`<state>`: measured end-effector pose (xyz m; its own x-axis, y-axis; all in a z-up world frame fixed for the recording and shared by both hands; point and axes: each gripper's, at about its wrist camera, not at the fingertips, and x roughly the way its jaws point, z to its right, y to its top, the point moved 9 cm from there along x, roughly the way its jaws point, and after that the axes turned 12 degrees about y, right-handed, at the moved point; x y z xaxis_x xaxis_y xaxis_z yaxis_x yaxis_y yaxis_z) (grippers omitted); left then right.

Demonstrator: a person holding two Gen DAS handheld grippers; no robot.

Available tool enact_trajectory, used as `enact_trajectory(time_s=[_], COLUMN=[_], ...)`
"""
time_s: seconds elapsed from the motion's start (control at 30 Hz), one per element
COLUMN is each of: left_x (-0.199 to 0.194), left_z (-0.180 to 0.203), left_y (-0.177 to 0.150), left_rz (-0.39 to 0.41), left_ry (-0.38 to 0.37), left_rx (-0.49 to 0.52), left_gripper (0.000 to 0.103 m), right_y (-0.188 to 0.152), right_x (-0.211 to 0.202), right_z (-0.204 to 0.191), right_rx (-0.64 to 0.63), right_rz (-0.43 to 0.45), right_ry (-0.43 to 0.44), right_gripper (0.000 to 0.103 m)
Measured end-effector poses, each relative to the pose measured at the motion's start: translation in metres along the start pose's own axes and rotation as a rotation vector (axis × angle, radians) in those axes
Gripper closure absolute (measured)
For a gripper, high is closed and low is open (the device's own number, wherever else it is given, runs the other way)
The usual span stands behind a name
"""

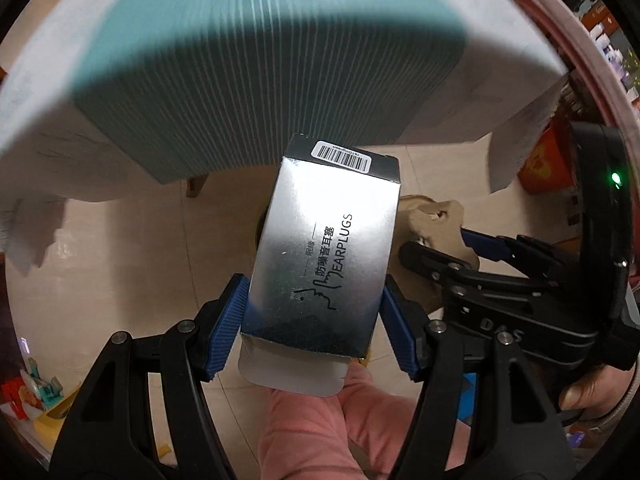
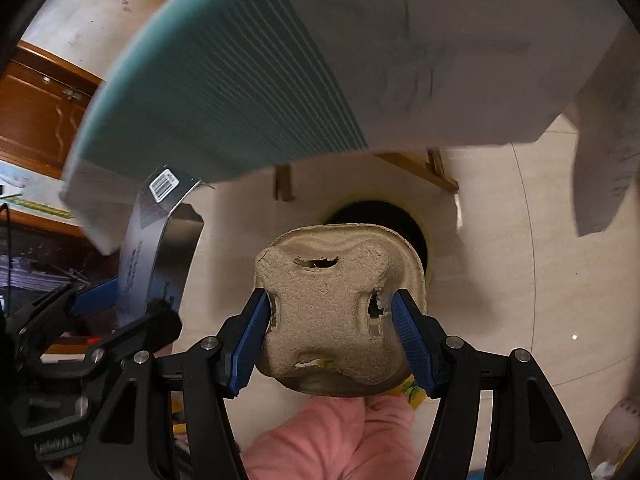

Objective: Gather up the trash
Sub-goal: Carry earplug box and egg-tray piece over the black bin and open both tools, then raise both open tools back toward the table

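A silver earplugs box [image 1: 320, 248] with a barcode label is clamped between the blue pads of my left gripper [image 1: 314, 320], its open flap hanging toward the camera. The right wrist view shows the same earplugs box [image 2: 154, 248] at the left. My right gripper [image 2: 330, 328] is shut on a crumpled brown paper-pulp cup carrier [image 2: 340, 312] with torn holes. The carrier [image 1: 432, 216] and the right gripper [image 1: 440, 248] also appear at the right of the left wrist view. Beyond the carrier lies a dark round bin opening [image 2: 380, 220] on the floor, partly hidden.
A table [image 1: 500, 60] draped in white cloth with a teal striped runner [image 1: 248, 80] hangs overhead in both views, its wooden legs [image 2: 284, 184] visible. Beige floor tiles [image 2: 500, 260] lie below. A pink sleeve [image 2: 332, 440] sits under the grippers. Wooden cabinets [image 2: 36, 120] stand left.
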<state>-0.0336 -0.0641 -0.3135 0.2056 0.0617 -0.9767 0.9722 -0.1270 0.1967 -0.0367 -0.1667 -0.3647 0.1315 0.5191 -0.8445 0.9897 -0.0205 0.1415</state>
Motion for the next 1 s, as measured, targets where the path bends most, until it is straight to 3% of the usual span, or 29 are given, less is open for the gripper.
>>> enact_trajectory(time_s=[0.27,0.33,0.43,0.5,0.73,1.0], left_x=[0.116,0.141,0.164,0.173,0.171,0.105], left_z=[0.002,0.000,-0.004,-0.007,-0.012,-0.022], left_y=[-0.004,-0.001,0.003,0.007,0.009,0.005], left_rz=[0.006,0.014,0.025,0.038,0.062,0.085], left_ry=[0.012,0.023,0.034,0.033,0.030,0.015], left_rx=[0.051,0.051,0.039,0.023,0.017,0.005], left_gripper=[0.039,0.038,0.028,0.027,0.025,0.025], right_y=[-0.005,-0.003,0.000,0.001,0.003,-0.003], right_x=[0.105,0.124,0.143,0.151,0.152,0.099], right_z=[0.049,0.061,0.073,0.079,0.086,0.049], right_rx=[0.020,0.017,0.020,0.027,0.027,0.009], right_rz=[0.000,0.002,0.013,0.026,0.050,0.079], right_ry=[-0.027,-0.035,-0.056,-0.063,-0.070,-0.061], right_gripper=[0.038,0.028,0.027,0.027,0.026,0.026])
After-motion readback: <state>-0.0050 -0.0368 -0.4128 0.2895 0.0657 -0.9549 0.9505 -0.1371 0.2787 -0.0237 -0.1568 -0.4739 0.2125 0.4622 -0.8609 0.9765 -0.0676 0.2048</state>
